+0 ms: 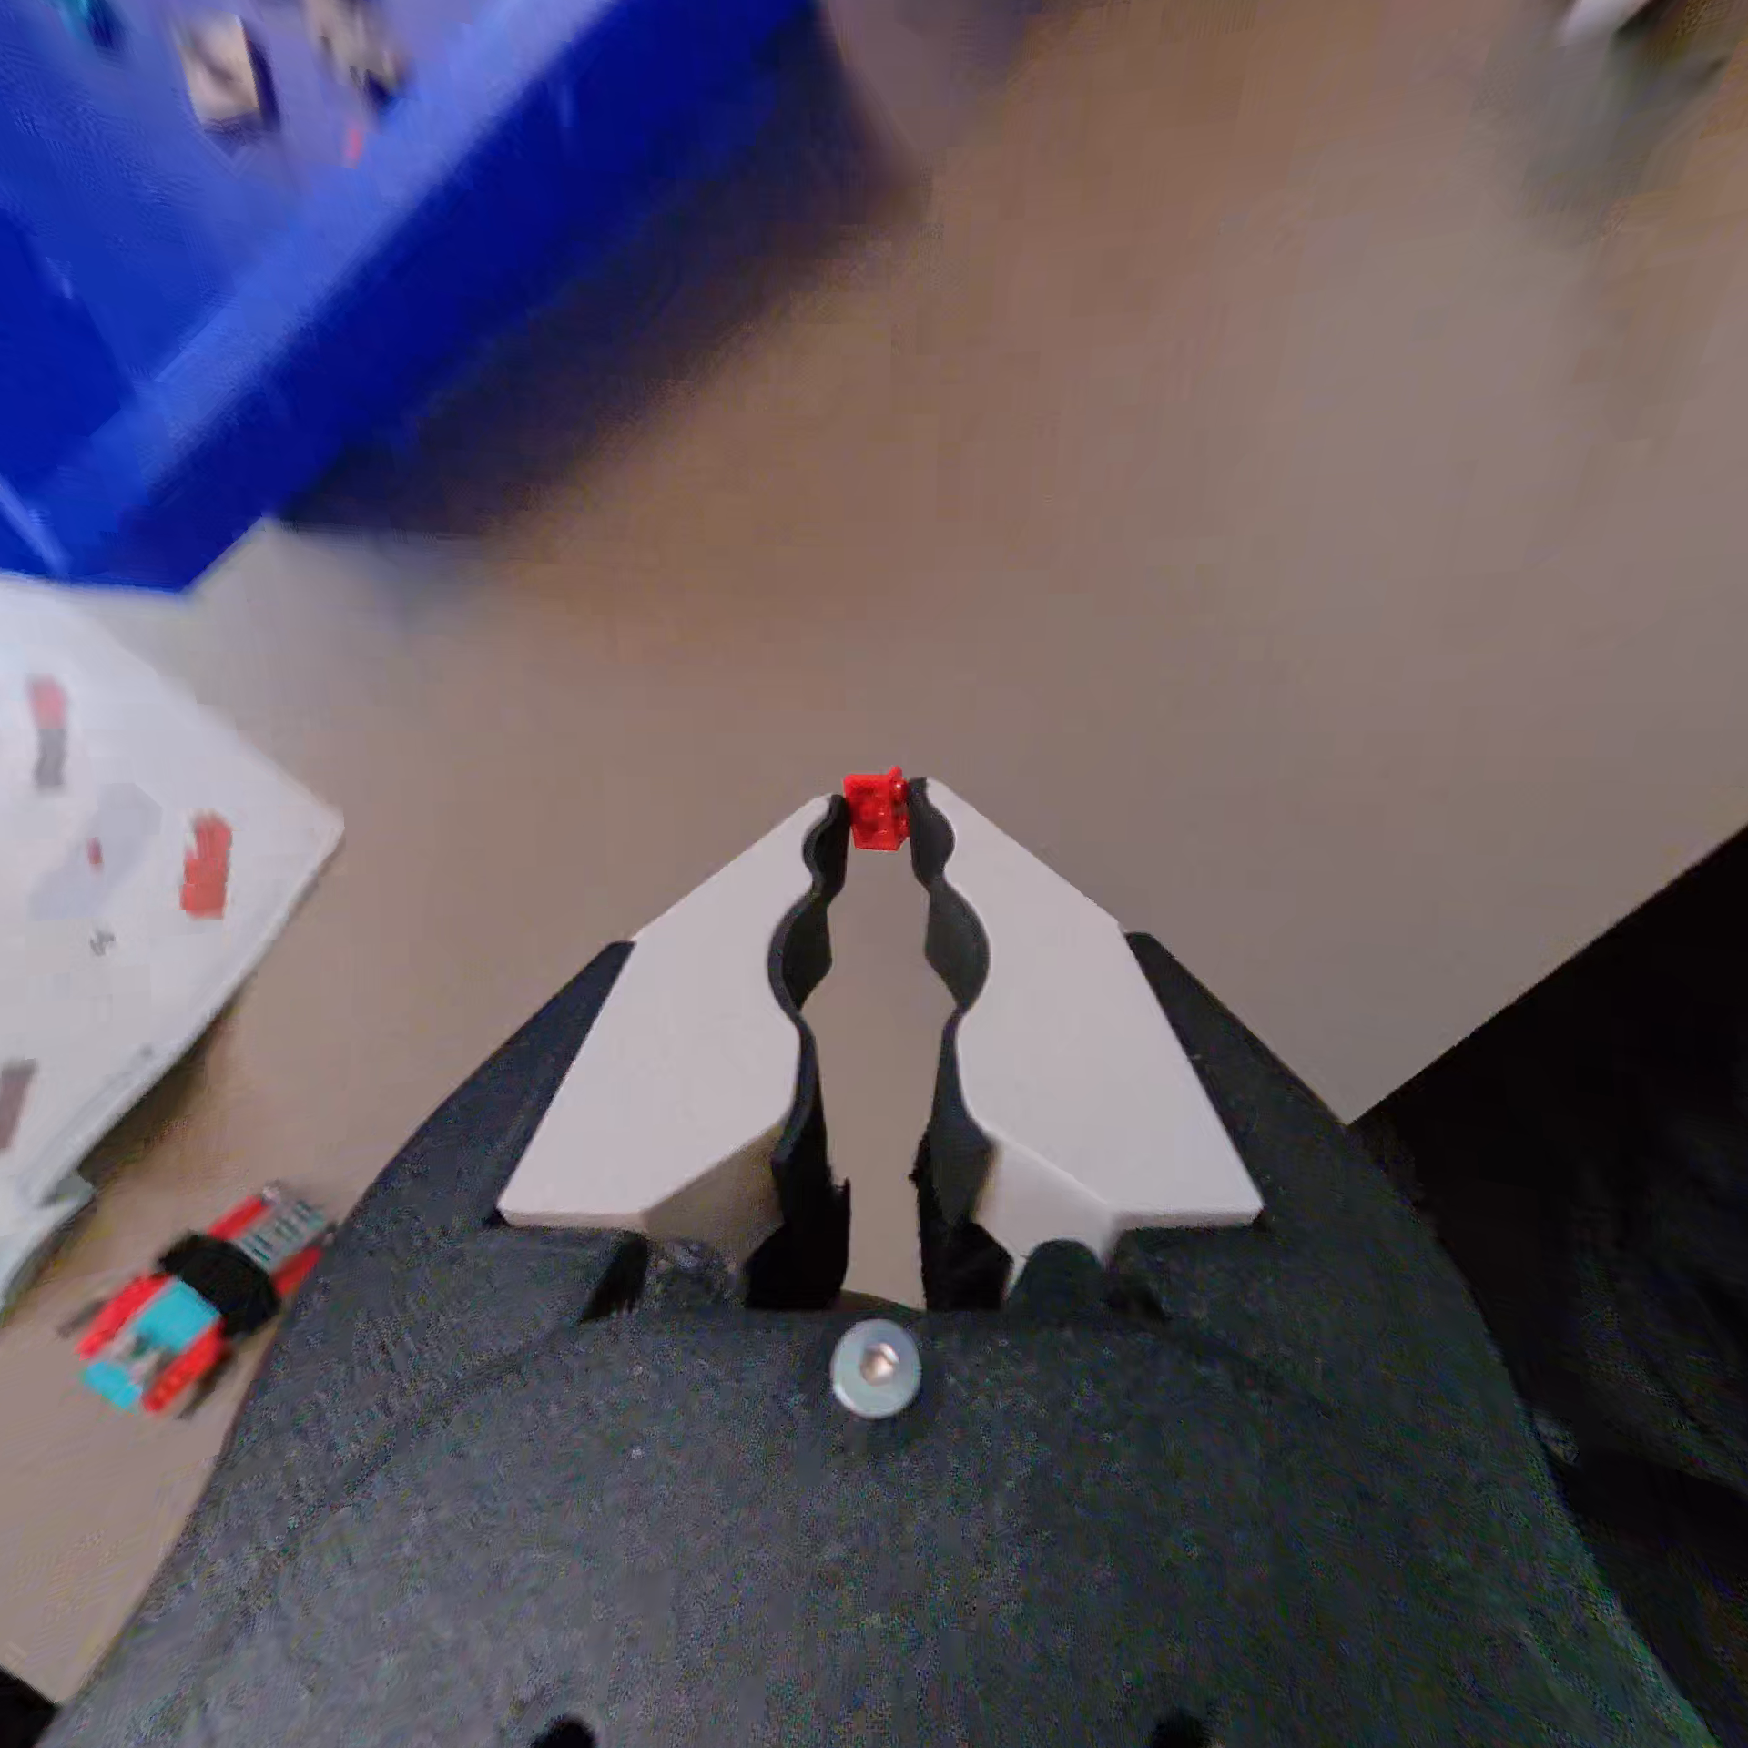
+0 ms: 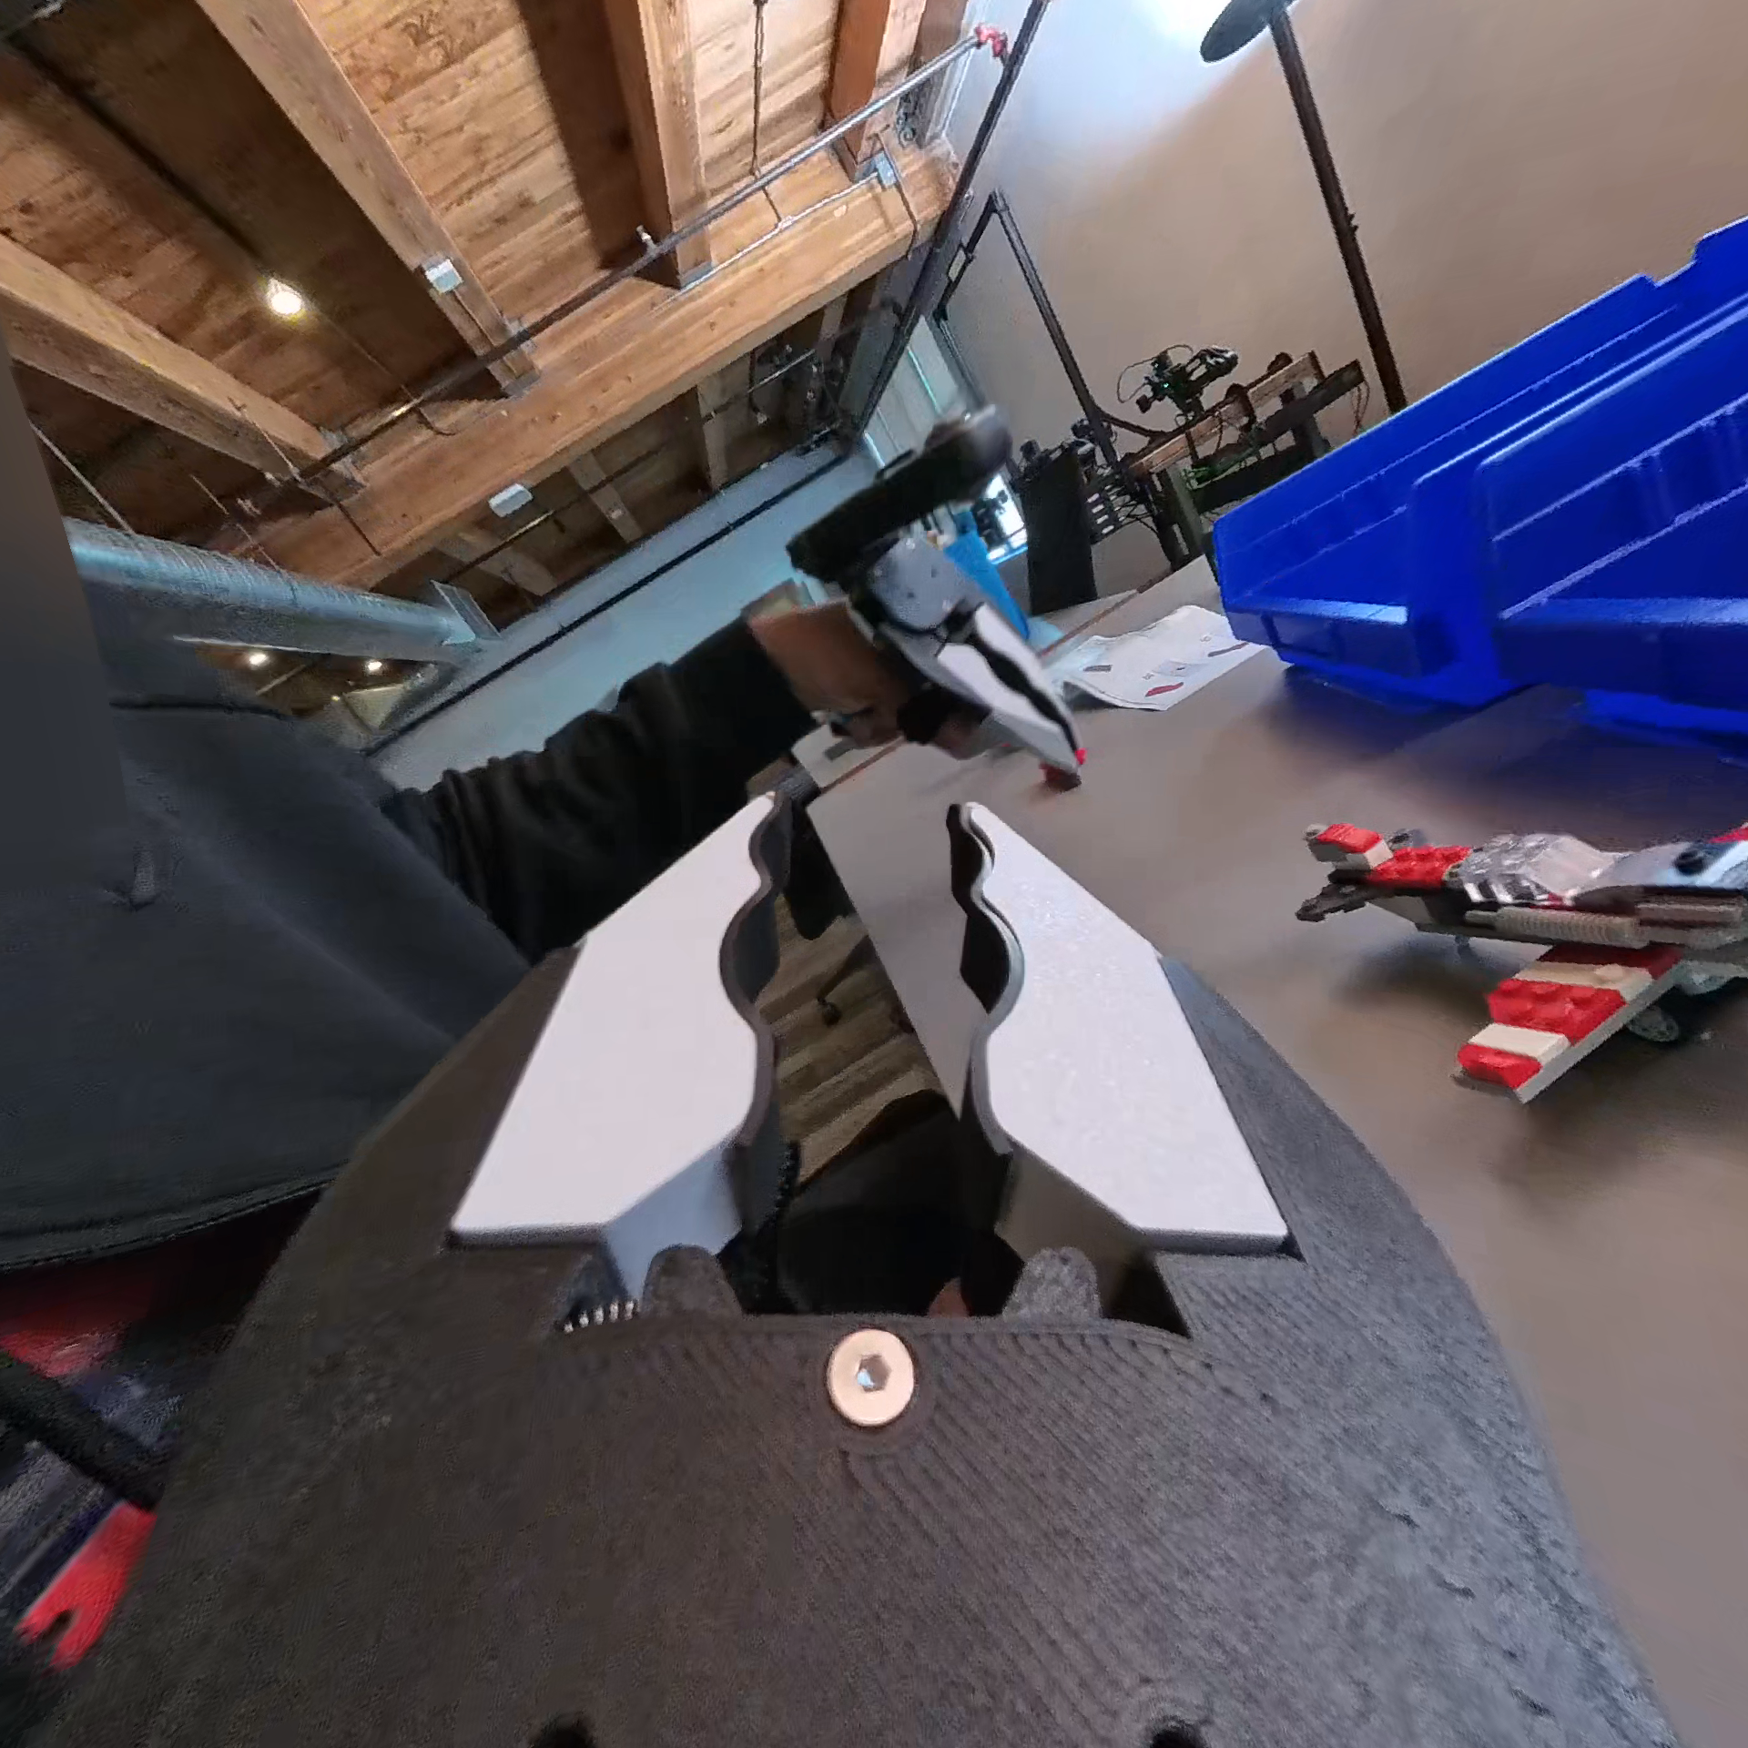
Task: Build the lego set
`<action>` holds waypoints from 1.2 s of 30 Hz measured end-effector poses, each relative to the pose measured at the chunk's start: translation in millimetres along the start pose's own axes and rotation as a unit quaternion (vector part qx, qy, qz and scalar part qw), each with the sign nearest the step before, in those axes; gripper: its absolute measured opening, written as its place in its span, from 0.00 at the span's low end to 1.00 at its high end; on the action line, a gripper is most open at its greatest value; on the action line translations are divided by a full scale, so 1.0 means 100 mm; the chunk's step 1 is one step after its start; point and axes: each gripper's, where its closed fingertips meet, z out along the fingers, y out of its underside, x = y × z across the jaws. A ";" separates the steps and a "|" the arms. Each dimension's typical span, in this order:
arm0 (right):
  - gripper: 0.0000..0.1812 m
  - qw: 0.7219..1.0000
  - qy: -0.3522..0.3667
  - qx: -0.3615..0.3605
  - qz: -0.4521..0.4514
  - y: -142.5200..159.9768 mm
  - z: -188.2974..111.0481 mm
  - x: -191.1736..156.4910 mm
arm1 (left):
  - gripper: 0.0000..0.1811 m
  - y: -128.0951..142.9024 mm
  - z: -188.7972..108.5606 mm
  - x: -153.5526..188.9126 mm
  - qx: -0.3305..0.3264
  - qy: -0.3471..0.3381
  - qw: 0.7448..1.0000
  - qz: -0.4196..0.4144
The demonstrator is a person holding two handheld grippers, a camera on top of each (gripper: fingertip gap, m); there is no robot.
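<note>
Brick (image 1: 876,812) pinched at the very tips of the left gripper (image 1: 874,804), small and red, clear of the table (image 1: 1230,568) by the look of it. Held by little more than its sides, so best carried slowly and level, with no loosening of the grip until pressed home. Worth checking against the instruction booklet (image 1: 142,851), lying at nine o'clock from the tips, before choosing where to seat it. Studs best lined up square before any downward push; a tilted press likely to flick so small a piece away.

Blurred surroundings in the left wrist view, so hard to say more than this: blue bin (image 1: 331,265) at eleven o'clock, a small red and teal build (image 1: 189,1324) at seven o'clock, low beside the gripper body.

Right gripper (image 2: 865,813) open and empty, tips well apart, pointing across the table edge toward the person's dark sleeve (image 2: 586,785). Red and white plane (image 2: 1551,955) on the table at three o'clock from those tips, well apart from them and untouched. Probably the model to receive the piece, though not certain. Sensible to bring the right gripper over to steady the plane by its body first, then press the brick on from above.

From the right wrist view, left gripper seen at one o'clock, tips low over the table, something red at its tips.
</note>
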 end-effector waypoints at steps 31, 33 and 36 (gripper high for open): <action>0.19 0.981 0.183 0.063 -0.007 -0.55 -0.88 0.99 | 0.17 -3.19 -0.61 1.78 0.234 0.172 0.933 0.214; 0.19 0.980 0.186 0.067 0.005 -0.56 -0.89 1.02 | 0.17 -3.63 -0.34 1.96 0.210 0.161 0.934 0.239; 0.19 0.980 0.190 0.063 0.013 -0.54 -0.89 1.06 | 0.16 -4.20 0.15 2.20 0.160 0.153 0.947 0.232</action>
